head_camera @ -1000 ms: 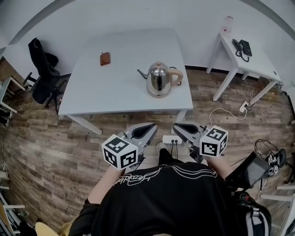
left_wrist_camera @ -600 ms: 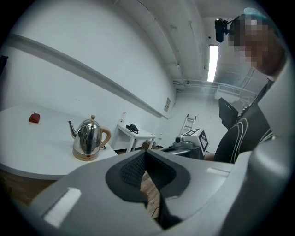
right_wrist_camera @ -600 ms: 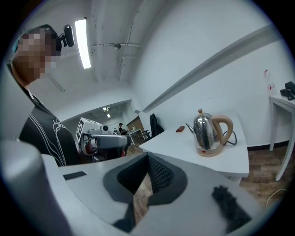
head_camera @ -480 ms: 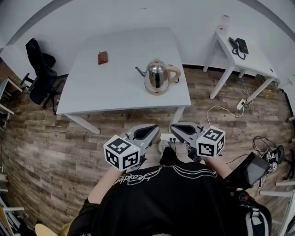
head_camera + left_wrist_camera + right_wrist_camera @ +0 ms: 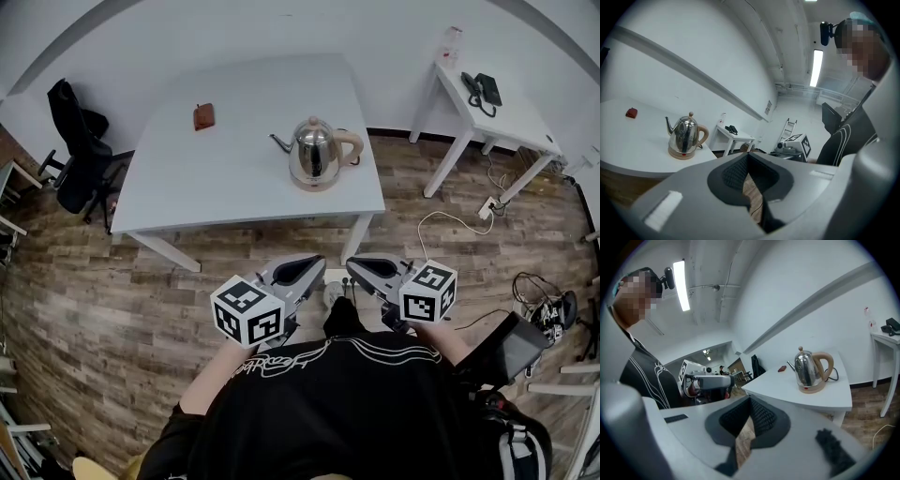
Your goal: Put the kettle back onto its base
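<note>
Steel kettle [image 5: 312, 153] upright on tan base [image 5: 683, 154]

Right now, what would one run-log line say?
shiny steel kettle: on beige base | left tongs: shut, empty | right tongs: shut, empty

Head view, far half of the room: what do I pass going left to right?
chair → brown pouch → kettle → phone
</note>
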Demonstrator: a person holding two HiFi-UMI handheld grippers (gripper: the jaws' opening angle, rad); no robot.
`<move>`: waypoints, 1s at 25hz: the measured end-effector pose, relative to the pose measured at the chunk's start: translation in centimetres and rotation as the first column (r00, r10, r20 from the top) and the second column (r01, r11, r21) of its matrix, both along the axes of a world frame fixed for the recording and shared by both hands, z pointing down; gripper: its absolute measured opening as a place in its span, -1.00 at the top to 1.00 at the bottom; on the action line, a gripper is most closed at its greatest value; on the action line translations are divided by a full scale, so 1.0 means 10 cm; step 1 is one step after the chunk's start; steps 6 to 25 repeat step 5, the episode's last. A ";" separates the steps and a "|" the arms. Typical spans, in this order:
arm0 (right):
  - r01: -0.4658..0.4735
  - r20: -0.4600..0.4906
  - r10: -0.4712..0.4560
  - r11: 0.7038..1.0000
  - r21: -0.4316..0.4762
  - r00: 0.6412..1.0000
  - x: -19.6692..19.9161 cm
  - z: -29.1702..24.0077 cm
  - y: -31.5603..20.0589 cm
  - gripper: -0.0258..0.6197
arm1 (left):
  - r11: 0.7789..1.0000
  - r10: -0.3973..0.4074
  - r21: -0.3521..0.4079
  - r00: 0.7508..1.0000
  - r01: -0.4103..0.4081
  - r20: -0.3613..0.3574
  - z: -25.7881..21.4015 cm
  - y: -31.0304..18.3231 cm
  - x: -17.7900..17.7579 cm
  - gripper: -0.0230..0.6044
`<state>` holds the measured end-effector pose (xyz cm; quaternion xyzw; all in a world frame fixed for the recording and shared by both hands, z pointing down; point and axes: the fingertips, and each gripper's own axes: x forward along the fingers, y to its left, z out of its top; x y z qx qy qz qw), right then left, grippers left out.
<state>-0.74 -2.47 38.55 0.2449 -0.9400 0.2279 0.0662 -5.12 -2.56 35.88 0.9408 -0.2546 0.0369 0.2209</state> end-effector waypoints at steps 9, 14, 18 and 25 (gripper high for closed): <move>-0.009 0.008 0.009 1.000 -0.011 1.000 0.03 0.04 -0.03 0.91 | 1.000 0.011 -0.014 1.000 -0.011 0.000 0.04 -0.02 0.05 0.91; -0.009 0.008 0.009 1.000 -0.011 1.000 0.03 0.04 -0.03 0.91 | 1.000 0.011 -0.014 1.000 -0.011 0.000 0.04 -0.02 0.05 0.91; -0.009 0.008 0.009 1.000 -0.011 1.000 0.03 0.04 -0.03 0.91 | 1.000 0.011 -0.014 1.000 -0.011 0.000 0.04 -0.02 0.05 0.91; -0.009 0.008 0.009 1.000 -0.011 1.000 0.03 0.04 -0.03 0.91 | 1.000 0.011 -0.014 1.000 -0.011 0.000 0.04 -0.02 0.05 0.91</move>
